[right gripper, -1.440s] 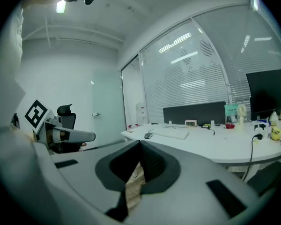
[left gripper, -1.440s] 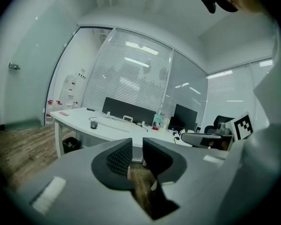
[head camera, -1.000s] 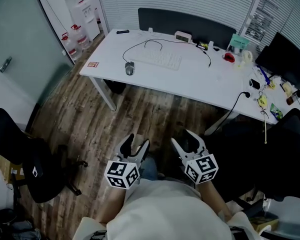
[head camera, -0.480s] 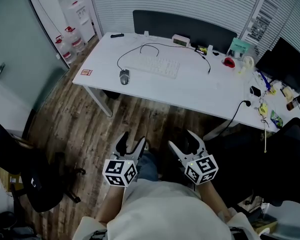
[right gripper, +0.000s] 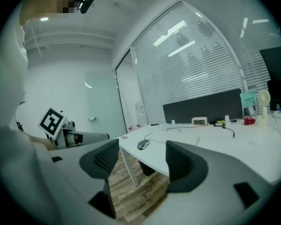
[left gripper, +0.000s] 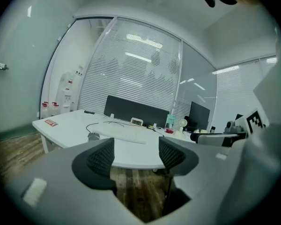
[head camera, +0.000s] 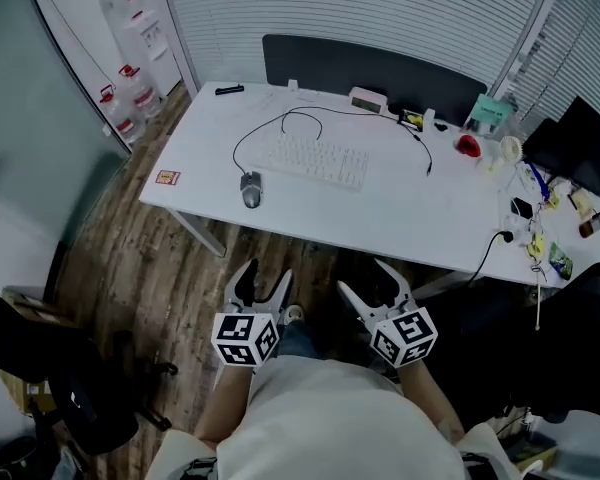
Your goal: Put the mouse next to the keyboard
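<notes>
The white counter (head camera: 410, 213) lies ahead of us, keyboard (head camera: 315, 160) lengthwise across it. Our left gripper (head camera: 263, 280) and right gripper (head camera: 368, 280) hang spread and empty, well short; the left is nearer the mouse (head camera: 251, 189), off the keyboard's left end.

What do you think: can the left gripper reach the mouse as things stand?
Probably not yet. The left gripper, its empty jaws just opened, hangs over the floor short of the table. The mouse lies near the table's front edge, nothing blocking it.

Even ceiling light, dim corners; gripper views fisheye-warped, near tongs blurred.
</notes>
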